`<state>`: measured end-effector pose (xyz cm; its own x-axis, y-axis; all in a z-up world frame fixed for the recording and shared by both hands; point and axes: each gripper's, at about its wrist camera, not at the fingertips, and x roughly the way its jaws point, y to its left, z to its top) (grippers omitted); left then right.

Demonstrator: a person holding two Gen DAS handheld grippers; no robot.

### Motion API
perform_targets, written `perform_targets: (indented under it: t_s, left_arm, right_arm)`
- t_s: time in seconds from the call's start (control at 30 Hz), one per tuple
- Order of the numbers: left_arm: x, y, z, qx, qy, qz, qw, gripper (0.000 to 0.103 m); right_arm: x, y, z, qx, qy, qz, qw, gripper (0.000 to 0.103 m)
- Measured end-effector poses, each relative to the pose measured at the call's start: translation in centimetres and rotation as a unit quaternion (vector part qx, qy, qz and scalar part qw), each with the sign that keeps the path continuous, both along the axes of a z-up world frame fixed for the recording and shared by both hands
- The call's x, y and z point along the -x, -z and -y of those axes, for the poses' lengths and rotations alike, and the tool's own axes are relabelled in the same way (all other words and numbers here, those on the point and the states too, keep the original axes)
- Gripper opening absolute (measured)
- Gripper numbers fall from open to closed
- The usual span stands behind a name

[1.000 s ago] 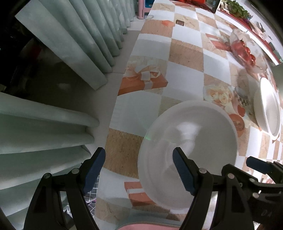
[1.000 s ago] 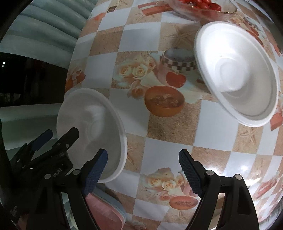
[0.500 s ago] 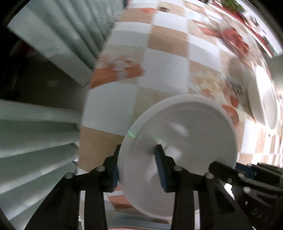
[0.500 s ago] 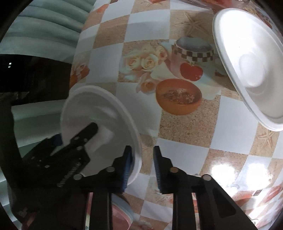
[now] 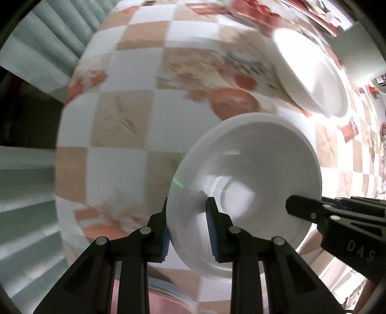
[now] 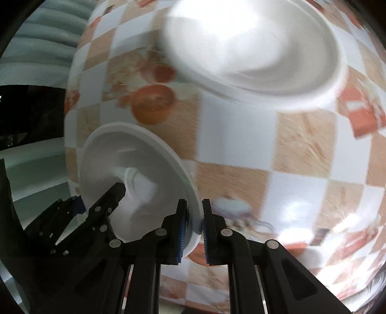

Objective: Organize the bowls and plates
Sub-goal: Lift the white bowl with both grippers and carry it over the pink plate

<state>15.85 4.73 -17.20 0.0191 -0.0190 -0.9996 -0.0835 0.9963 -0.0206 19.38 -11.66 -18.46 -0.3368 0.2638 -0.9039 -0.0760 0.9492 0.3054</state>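
A white bowl (image 5: 253, 174) is held off the checked tablecloth (image 5: 125, 120) by both grippers. My left gripper (image 5: 188, 231) is shut on the bowl's near left rim. My right gripper (image 6: 194, 229) is shut on the opposite rim of the same bowl (image 6: 125, 164); its fingers show at the right of the left wrist view (image 5: 313, 212). A second, larger white bowl (image 6: 260, 55) sits on the table further ahead, and also shows in the left wrist view (image 5: 318, 79). Both views are blurred by motion.
Pale green curtains (image 5: 31, 79) hang past the table's left edge. A pink plate (image 5: 164, 302) lies at the near edge below the held bowl. A glass bowl of red tomatoes (image 5: 255, 12) stands at the far end.
Both grippers closed on the white bowl's rim and lifted it off the table. They have carried it forward and to the right, towards the larger white bowl.
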Motion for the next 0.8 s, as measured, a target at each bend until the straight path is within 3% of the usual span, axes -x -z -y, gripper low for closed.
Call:
perform_targets:
  t_s: [0.4,0.63,0.8]
  left_arm:
    - [-0.2,0.0,10.5,0.024,0.037,-0.006,0.999,0.029]
    - [-0.8,0.2,15.0,0.023,0.059,-0.004,0.998,0.029]
    - [-0.2,-0.1,16.1,0.025,0.053,0.004,0.9983,0.029]
  right_arm:
    - [0.3,0.0,9.8,0.032,0.05,0.002,0.998,0.013]
    - [0.7,0.9,12.3,0.032,0.055,0.002,0.998,0.013]
    - [0.8,1.0,13.3,0.016,0.057,0.008,0.998,0.013]
